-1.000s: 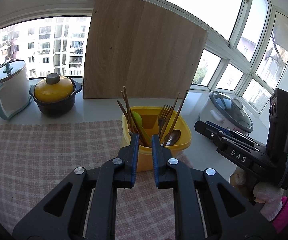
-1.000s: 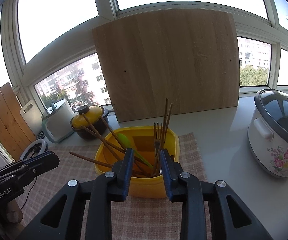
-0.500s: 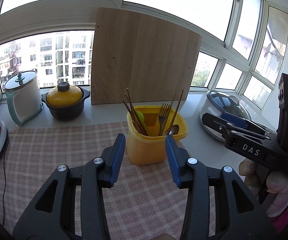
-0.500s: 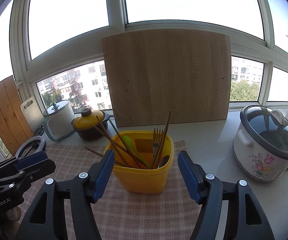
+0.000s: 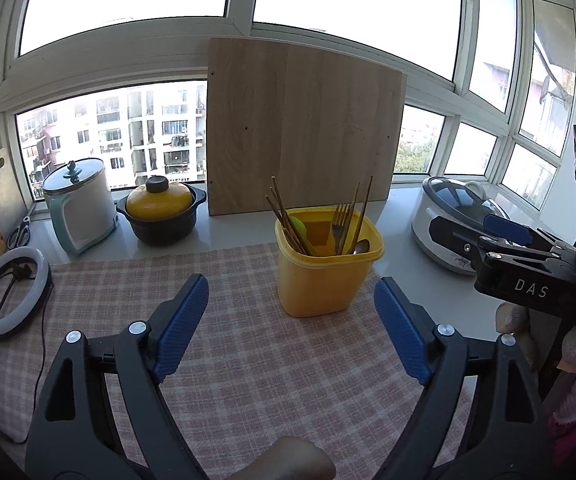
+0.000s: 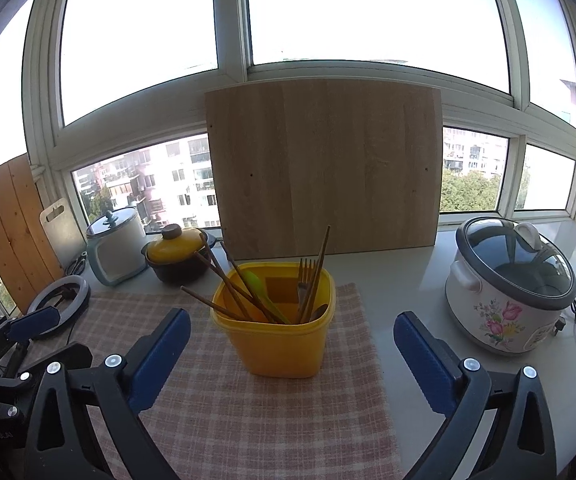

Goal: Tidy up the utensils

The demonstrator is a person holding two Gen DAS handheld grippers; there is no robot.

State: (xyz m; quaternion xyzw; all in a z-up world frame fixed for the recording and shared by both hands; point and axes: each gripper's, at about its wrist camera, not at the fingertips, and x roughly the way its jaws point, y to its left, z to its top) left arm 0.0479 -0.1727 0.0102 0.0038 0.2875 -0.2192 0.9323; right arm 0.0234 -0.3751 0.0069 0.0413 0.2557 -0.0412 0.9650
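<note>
Tub [image 5: 324, 276]: yellow, upright on checked cloth [image 5: 228, 320]; chopsticks [image 5: 284, 216], fork [image 5: 340, 220], spoon [image 5: 362, 246] stood inside; left gripper [image 5: 290, 332] and right gripper [image 6: 288, 354] spread wide, empty, apart from tub; sorting judged finished; only withdrawal required next.

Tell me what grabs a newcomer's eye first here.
The yellow container bristling with chopsticks and a fork, standing on the checked cloth. Behind it a big wooden board leans against the windows, and a flowered rice cooker sits to the right.
</note>
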